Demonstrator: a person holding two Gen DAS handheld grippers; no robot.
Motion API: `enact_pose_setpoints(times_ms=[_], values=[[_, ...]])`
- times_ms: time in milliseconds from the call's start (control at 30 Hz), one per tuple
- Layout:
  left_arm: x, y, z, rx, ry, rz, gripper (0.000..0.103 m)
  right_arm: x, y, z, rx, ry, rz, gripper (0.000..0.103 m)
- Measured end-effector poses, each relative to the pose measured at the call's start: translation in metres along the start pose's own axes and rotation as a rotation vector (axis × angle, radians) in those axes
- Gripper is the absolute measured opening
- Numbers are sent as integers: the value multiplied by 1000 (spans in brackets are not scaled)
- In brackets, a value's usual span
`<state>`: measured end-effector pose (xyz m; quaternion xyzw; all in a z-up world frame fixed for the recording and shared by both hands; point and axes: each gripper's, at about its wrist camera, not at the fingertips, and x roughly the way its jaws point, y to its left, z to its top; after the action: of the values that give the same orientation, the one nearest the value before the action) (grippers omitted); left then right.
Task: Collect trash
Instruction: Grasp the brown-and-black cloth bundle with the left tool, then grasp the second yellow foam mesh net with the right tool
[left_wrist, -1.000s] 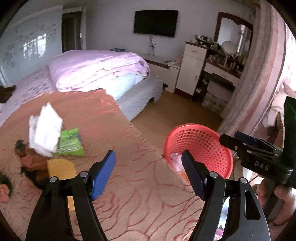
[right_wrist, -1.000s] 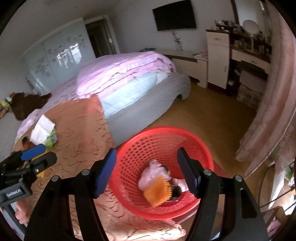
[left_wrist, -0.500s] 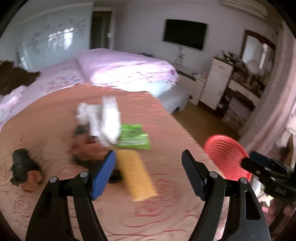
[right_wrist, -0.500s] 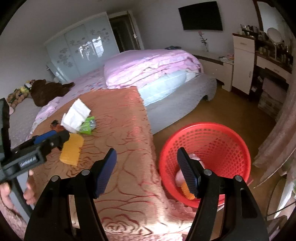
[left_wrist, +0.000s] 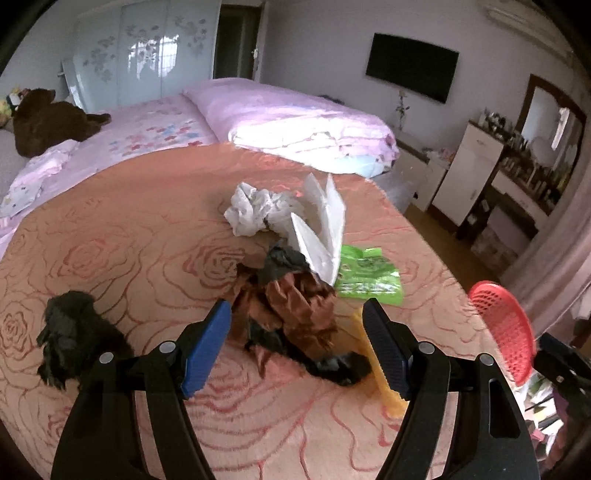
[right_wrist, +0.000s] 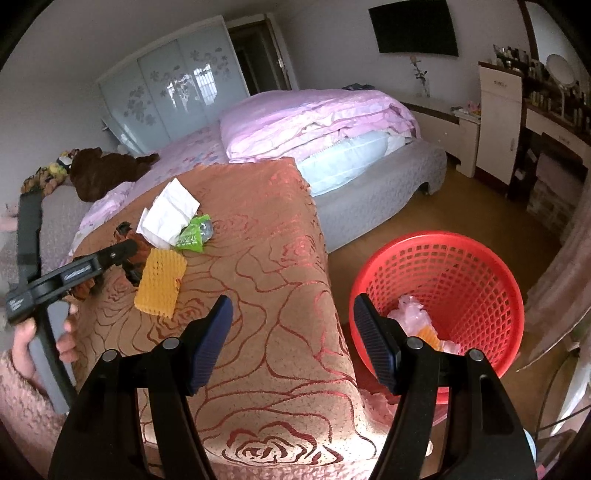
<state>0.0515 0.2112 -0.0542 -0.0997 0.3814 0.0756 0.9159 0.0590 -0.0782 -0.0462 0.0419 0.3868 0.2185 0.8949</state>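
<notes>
Left gripper (left_wrist: 297, 345): I am holding it wide open and empty, low over the rose-patterned bedspread (left_wrist: 129, 229), fingers aimed forward at the litter pile. Between its blue pads is sitting the crumpled brown and black wrapper (left_wrist: 291, 314), not yet touched as far as I can tell.

Right gripper (right_wrist: 291, 341): I am holding this one open and empty too, poised over the bedspread's corner with the red basket (right_wrist: 476, 266) just beside its right finger.

Collected so far: the basket is standing on the wooden floor beside the bed and is already carrying a pale pink plastic scrap (right_wrist: 408, 314) and an orange piece (right_wrist: 428, 336).

Outstanding, all lying on the bedspread:
- brown and black wrapper, nearest the left gripper;
- yellow ridged sponge-like piece (right_wrist: 160, 282), touching the wrapper's right side;
- green packet (left_wrist: 369, 277), just behind it;
- white folded paper (left_wrist: 321, 229), leaning over the wrapper and packet;
- crumpled white tissue (left_wrist: 255, 210), behind the paper;
- black fuzzy clump (left_wrist: 70, 332), set apart to the left; I cannot tell whether it counts as trash.

Judgement: I am reckoning the job under halfway, with the wrapper looking like the next item for the left gripper.
</notes>
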Motion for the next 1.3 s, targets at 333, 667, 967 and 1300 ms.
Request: enact_pose_setpoints(times_ms=[333,667,967,1300], values=[[15,7,-4,16,9,24,50,6,4,-6,-10,21,10,66],[-5,7,-24,26,-9,46,45,11,22,-12,-52,40,27,66],[-19,16,-33,-9,-21,79,45,21,39,-18,-102,61,30,66],[-25,27,-40,-37,-31,91,45,48,77,-11,-220,79,34,66]])
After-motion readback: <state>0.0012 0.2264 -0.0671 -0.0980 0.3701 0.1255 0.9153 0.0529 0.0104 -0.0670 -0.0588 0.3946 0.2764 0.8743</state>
